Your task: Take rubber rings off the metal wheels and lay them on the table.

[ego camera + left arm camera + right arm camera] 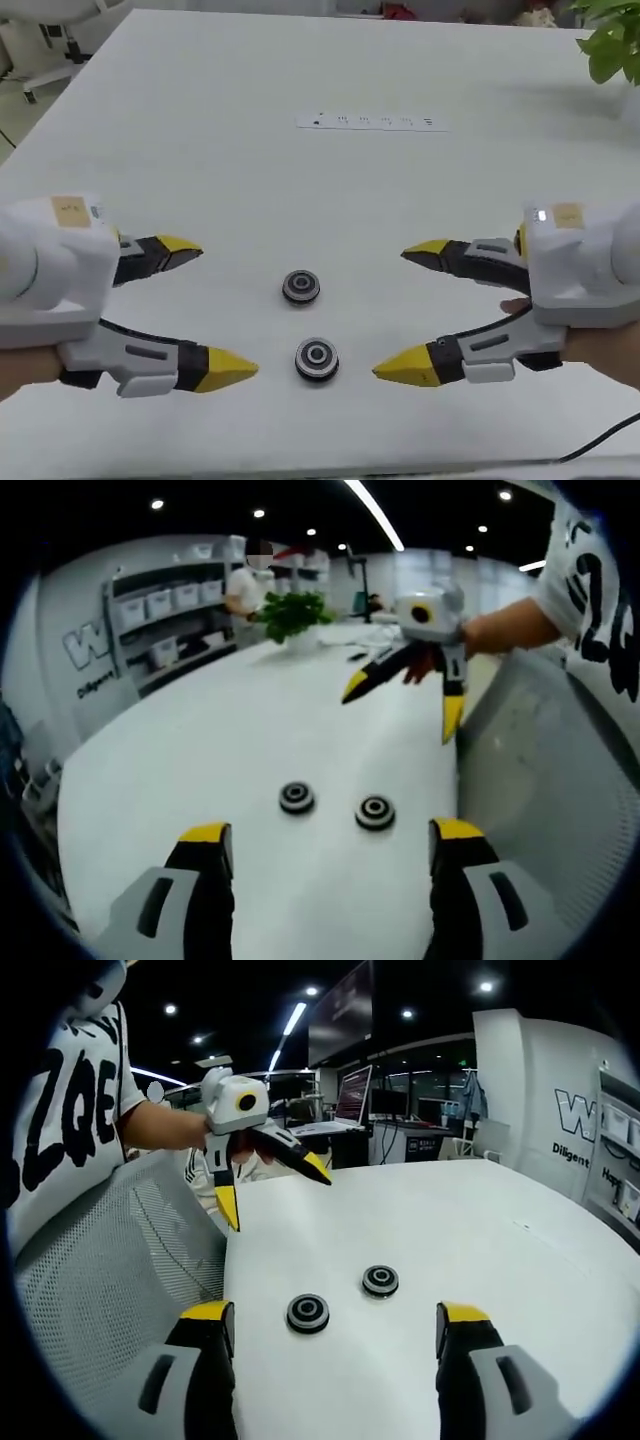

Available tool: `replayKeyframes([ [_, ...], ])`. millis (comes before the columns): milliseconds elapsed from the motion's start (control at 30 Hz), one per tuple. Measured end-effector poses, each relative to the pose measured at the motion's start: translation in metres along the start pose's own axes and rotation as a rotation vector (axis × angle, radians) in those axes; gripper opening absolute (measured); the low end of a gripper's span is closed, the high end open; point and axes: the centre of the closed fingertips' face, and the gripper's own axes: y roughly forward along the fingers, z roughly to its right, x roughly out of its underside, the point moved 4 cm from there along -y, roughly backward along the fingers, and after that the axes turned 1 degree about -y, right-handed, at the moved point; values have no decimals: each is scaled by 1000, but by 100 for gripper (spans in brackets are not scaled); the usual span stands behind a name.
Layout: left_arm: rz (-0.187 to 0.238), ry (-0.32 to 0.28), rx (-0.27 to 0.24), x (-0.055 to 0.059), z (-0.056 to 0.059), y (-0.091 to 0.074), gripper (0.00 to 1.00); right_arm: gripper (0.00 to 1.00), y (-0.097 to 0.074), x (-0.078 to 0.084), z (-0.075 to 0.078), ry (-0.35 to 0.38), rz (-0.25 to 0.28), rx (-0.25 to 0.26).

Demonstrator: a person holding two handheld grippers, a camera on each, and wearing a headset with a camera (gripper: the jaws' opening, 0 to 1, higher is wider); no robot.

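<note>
Two small silver metal wheels lie flat on the white worktop, the nearer wheel just in front of the farther wheel and apart from it. Each carries a black rubber ring around its rim. The yellow-tipped left tongs and right tongs hover on either side of the pair, jaws spread wide, holding nothing and touching neither wheel. No ring is off yet, so the job looks to be at its very start. A clean first move would likely be to steady one wheel with one pair of tongs, clamped on the metal rather than the rubber. The other pair could then pinch only the ring's outer edge and peel it off the rim. The wheels are small and round and may skid on the smooth surface if pushed from one side alone, so closing slowly and squarely should help. Freed rings belong on bare worktop beside the wheels.
</note>
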Motion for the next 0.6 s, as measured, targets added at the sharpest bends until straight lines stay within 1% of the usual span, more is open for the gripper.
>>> replayKeyframes([
  [133, -12, 21, 6, 1, -1, 8, 79, 73, 7, 2, 1, -19, -1, -3],
  [233, -14, 30, 23, 1, 1, 14, 77, 69, 12, 4, 0, -17, 4, -24],
  [267, -15, 31, 26, 2, 2, 16, 75, 67, 14, 5, 0, -10, 3, -31],
  [333, -9, 36, 29, 3, 2, 20, 71, 63, 18, 7, 1, -24, 2, -31],
  [400, -6, 23, 41, 4, 2, 25, 67, 62, 21, 11, 1, -14, -9, -43],
  [467, -3, 14, 51, 5, 4, 28, 66, 60, 24, 13, 1, -9, -12, -49],
  [533, -5, 10, 65, 6, 6, 32, 65, 57, 27, 16, 0, 3, -17, -61],
  [600, -6, 16, 77, 7, 9, 36, 63, 56, 29, 18, 0, 18, -3, -73],
])
